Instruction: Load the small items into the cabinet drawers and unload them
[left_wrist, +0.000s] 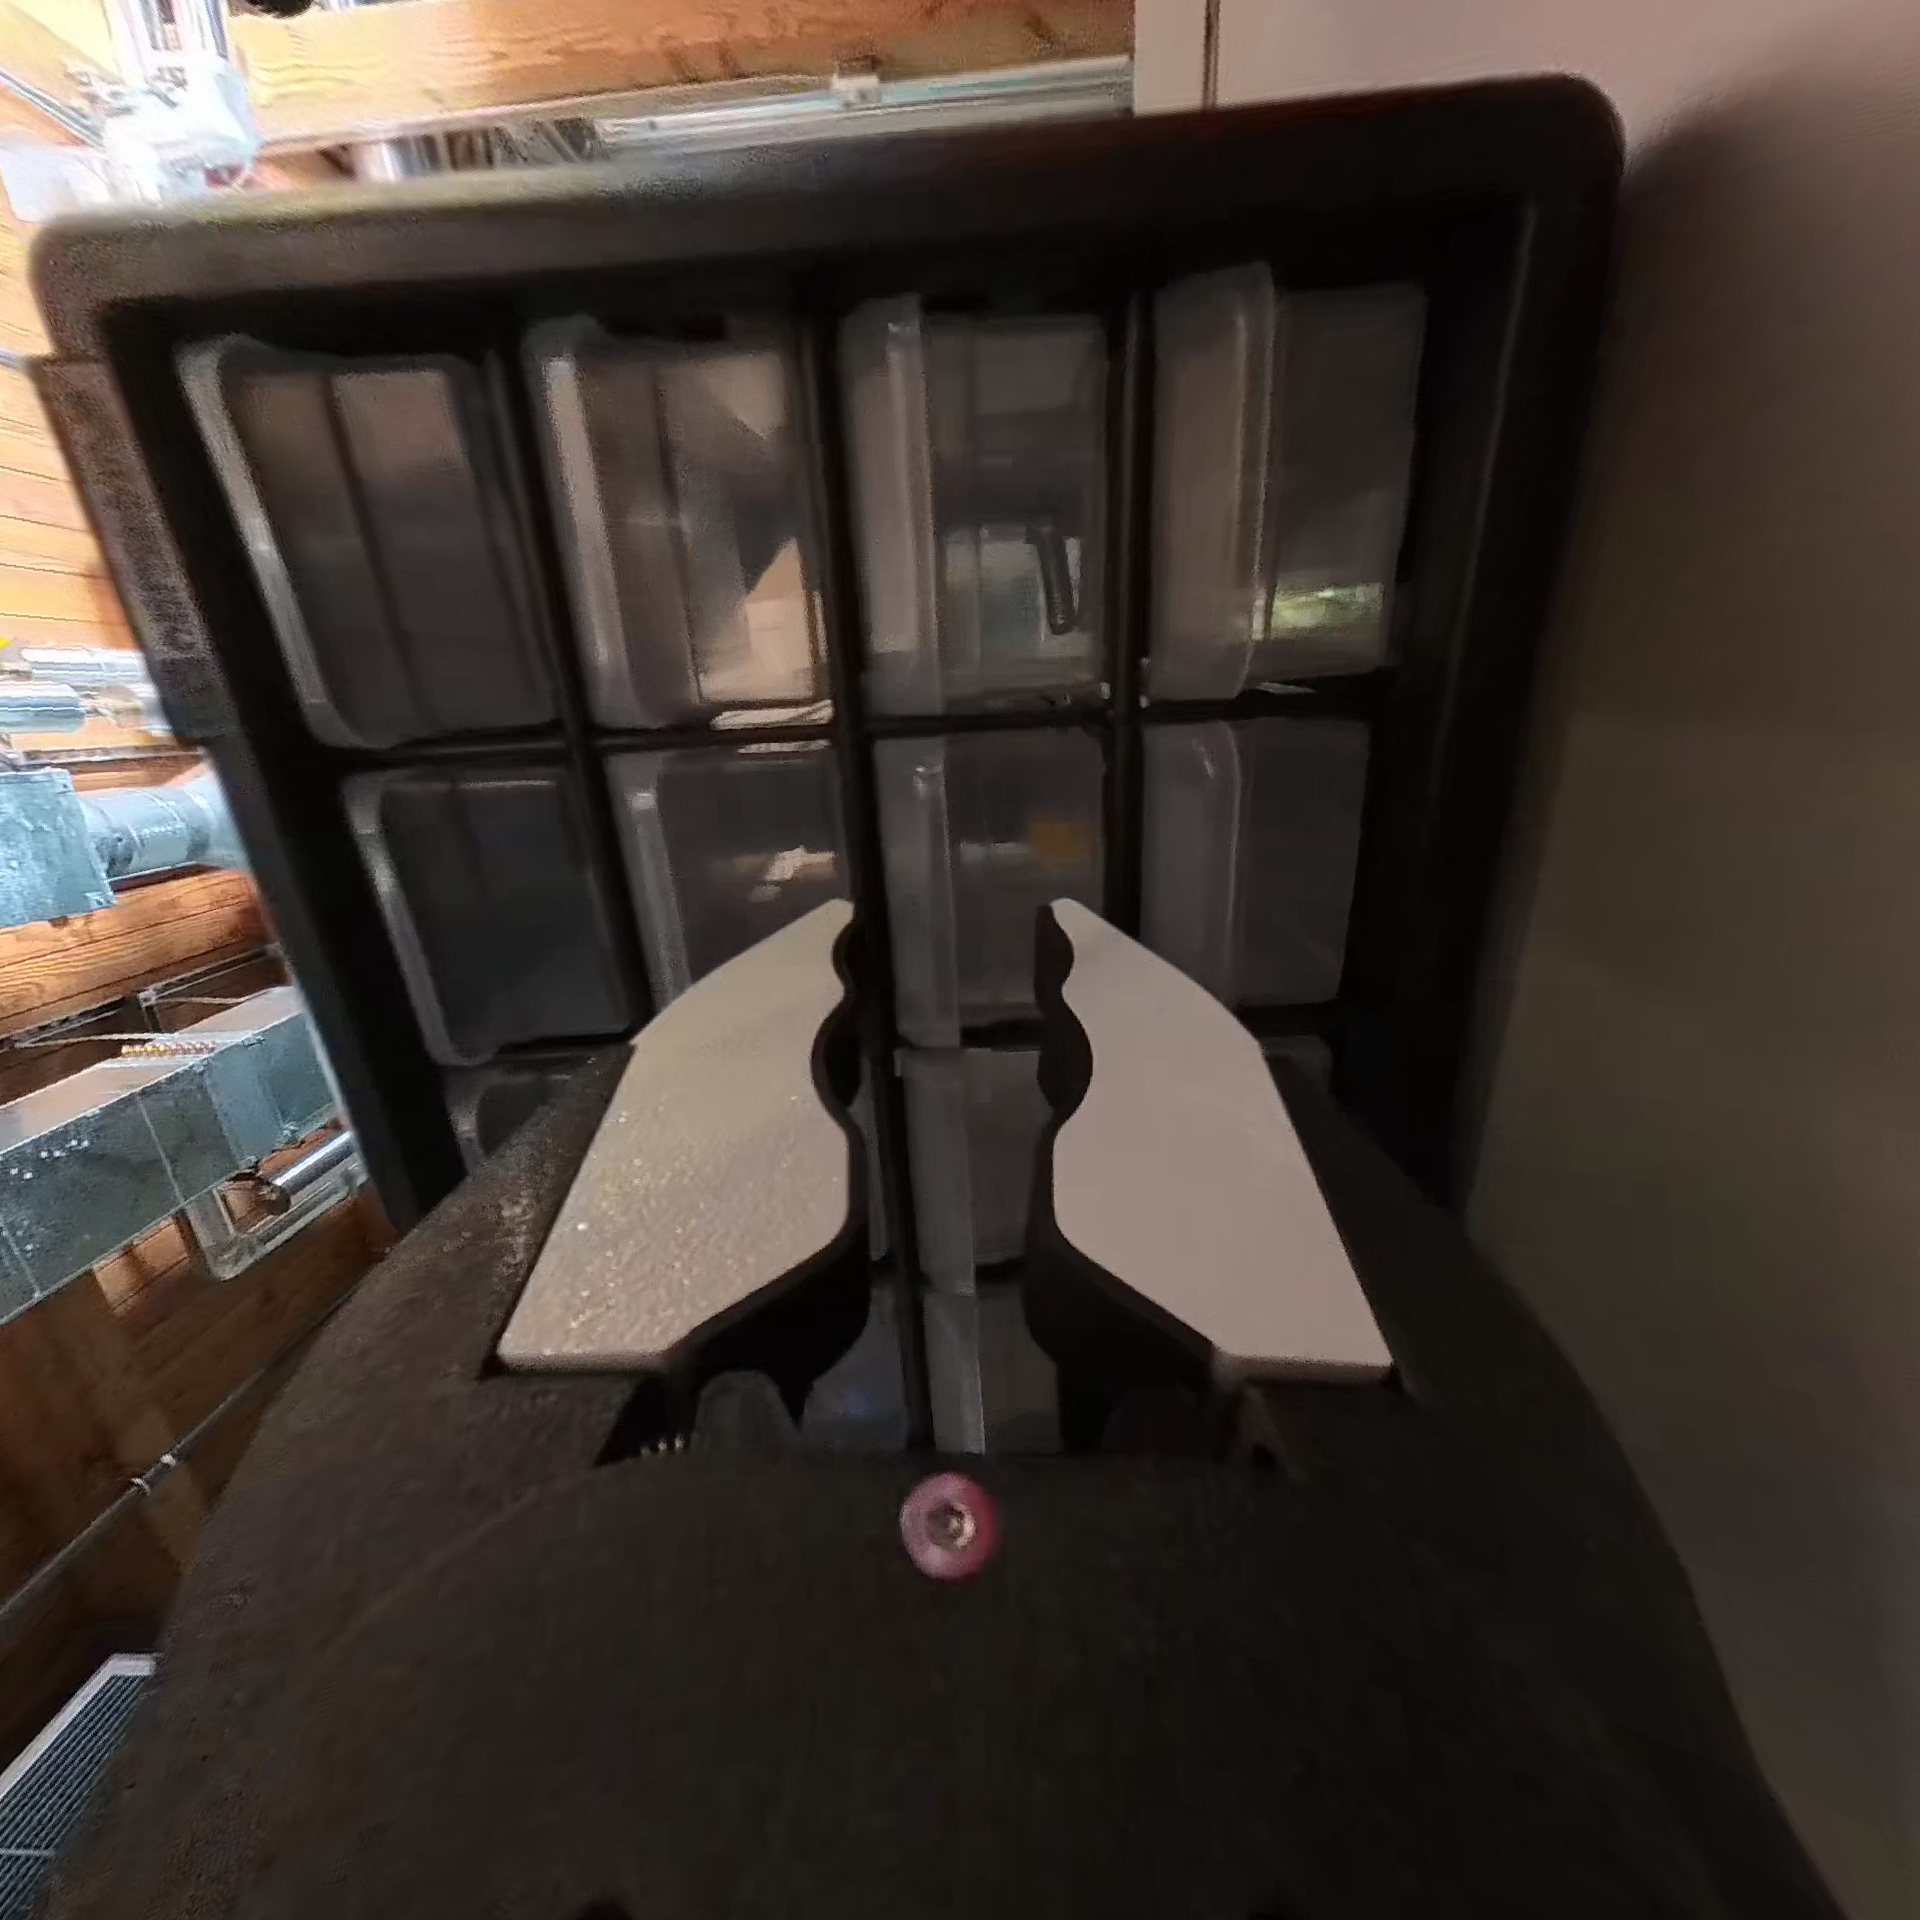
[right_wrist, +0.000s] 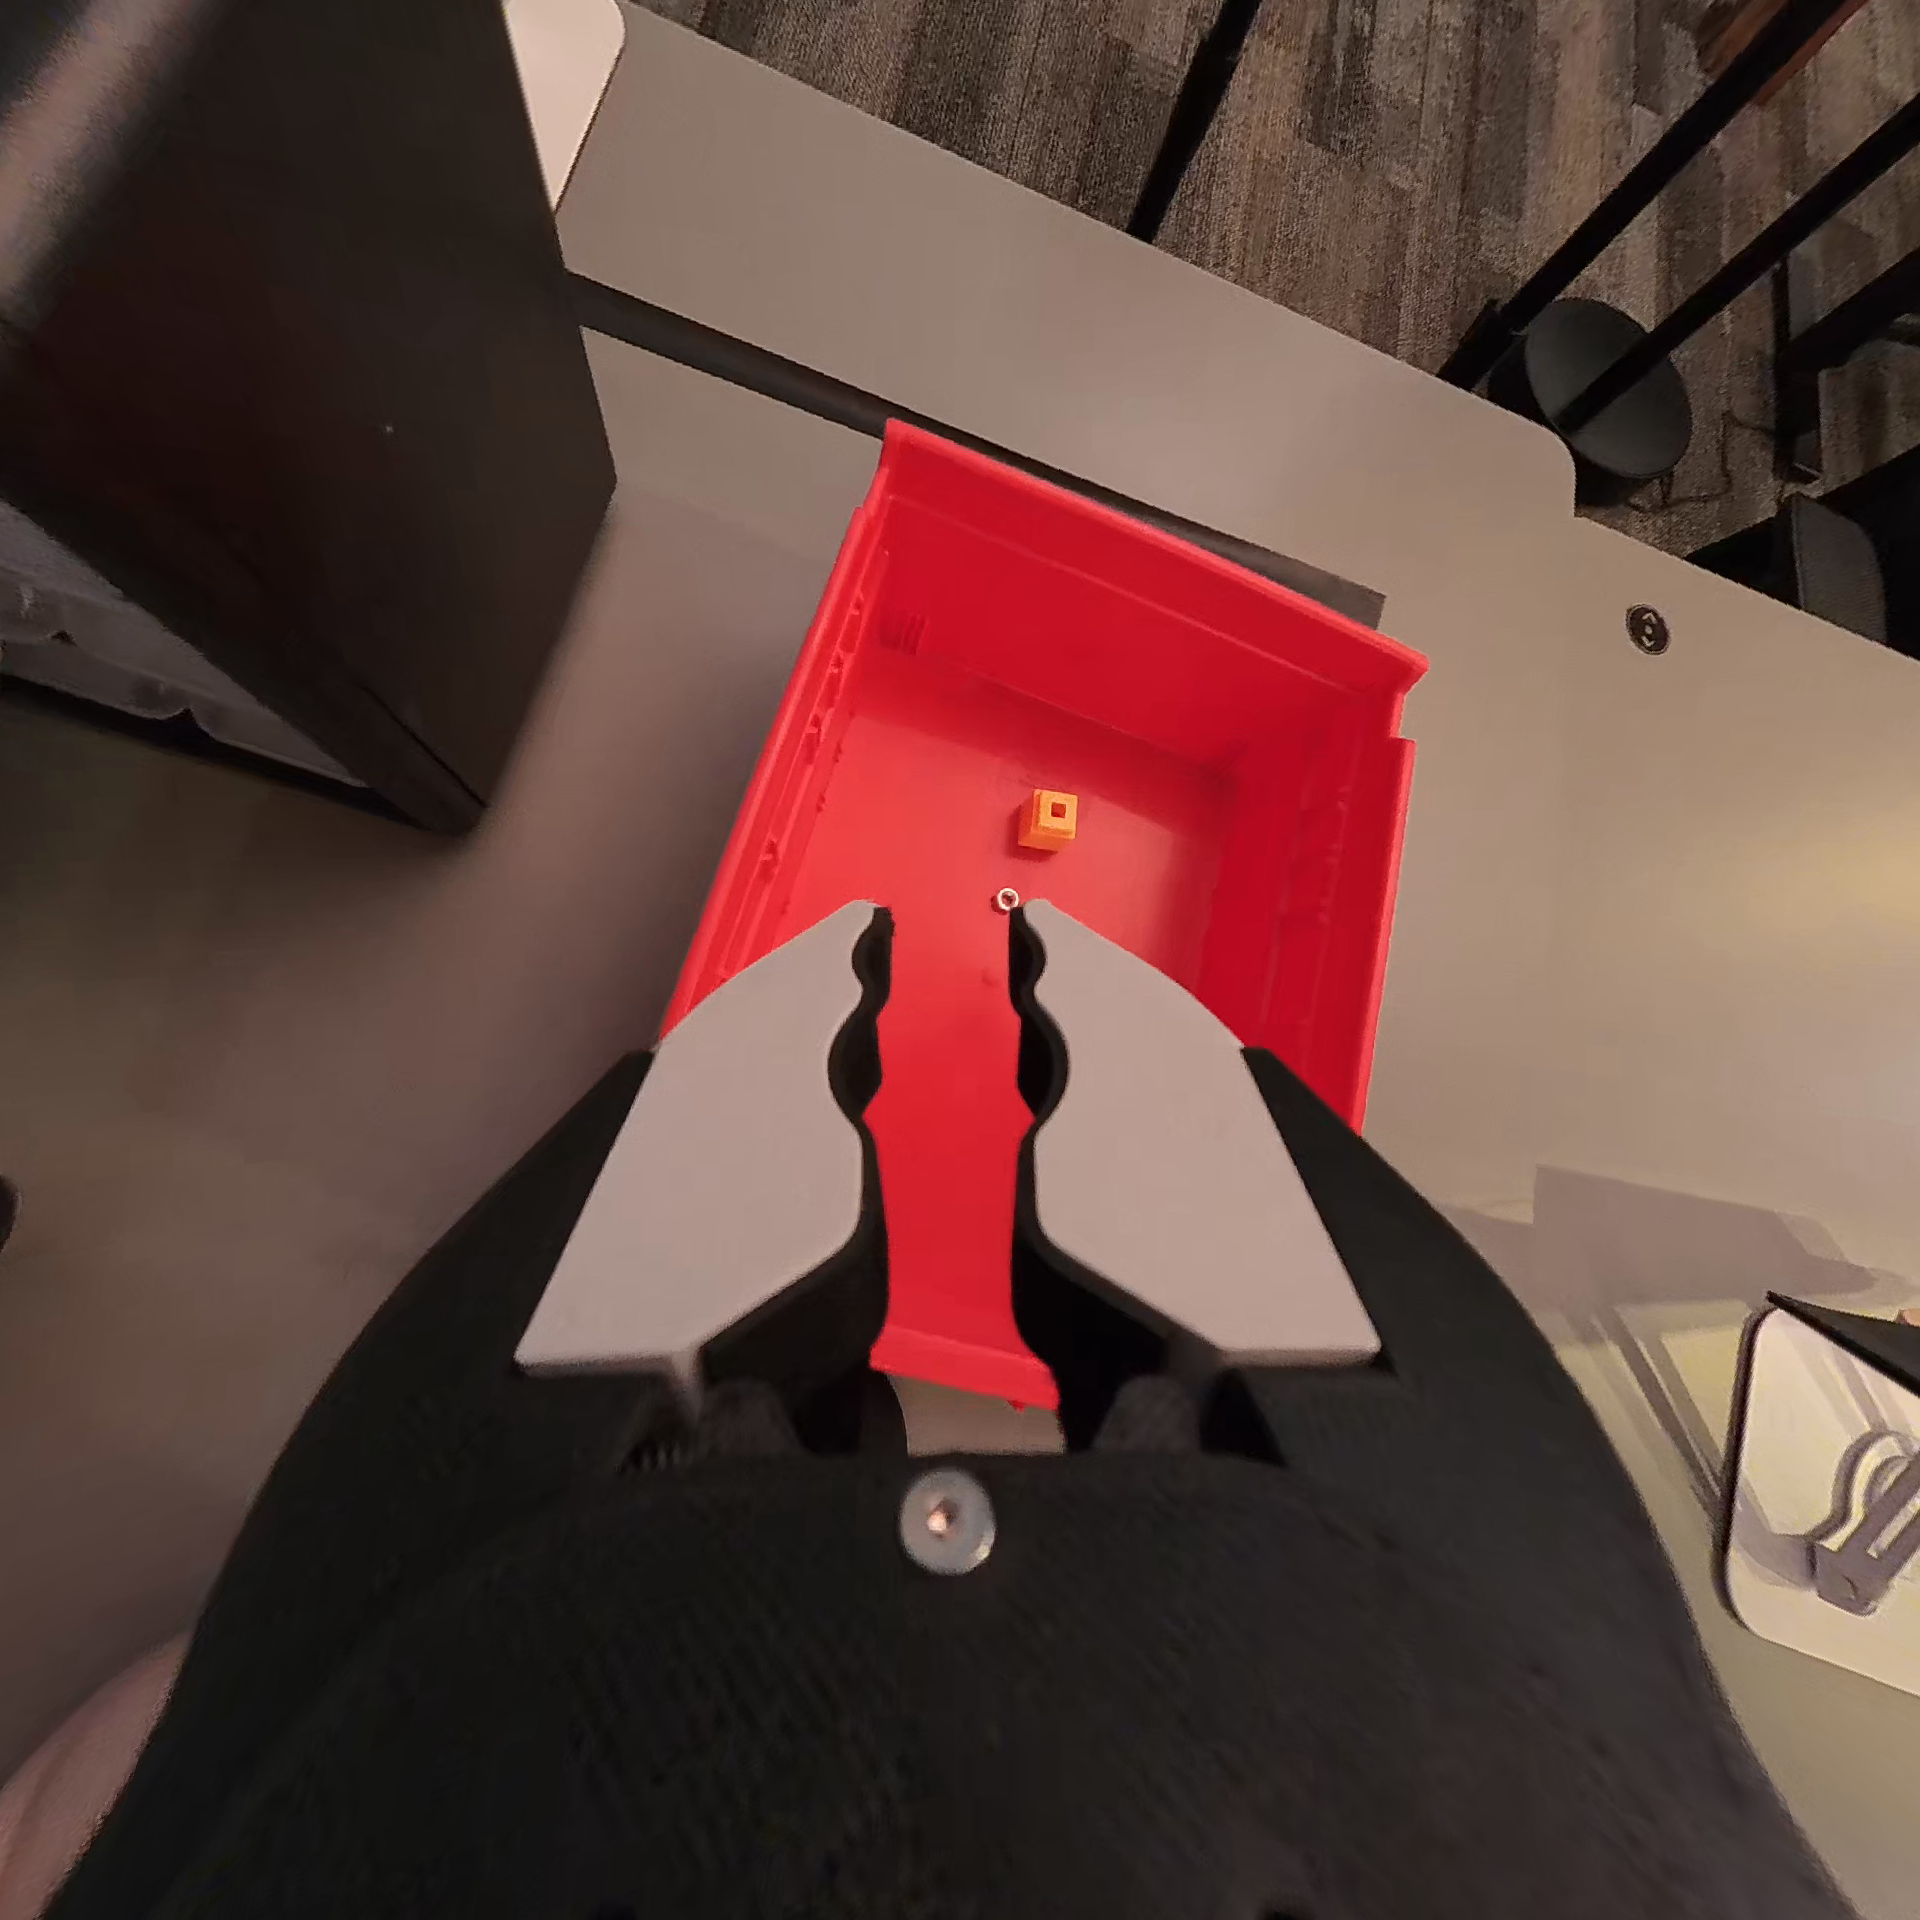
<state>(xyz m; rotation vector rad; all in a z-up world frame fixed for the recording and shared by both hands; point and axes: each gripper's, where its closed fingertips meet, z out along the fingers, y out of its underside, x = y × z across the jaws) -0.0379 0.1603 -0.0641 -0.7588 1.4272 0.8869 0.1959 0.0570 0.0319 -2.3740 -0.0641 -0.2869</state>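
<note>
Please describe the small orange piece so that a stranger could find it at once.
On the grey table stands an open red plastic bin. The small orange square block lies on its floor, beyond the right gripper. Its only neighbour, a tiny metal ring, is silver.

A grey desk (right_wrist: 1039, 343) runs under the right wrist view, with patterned carpet (right_wrist: 1039, 94) past its far edge and a round black stand base (right_wrist: 1605, 387) on the floor. In the left wrist view, wooden beams (left_wrist: 623, 52) and metal ducts (left_wrist: 156, 1132) show at the left, blurred
</note>
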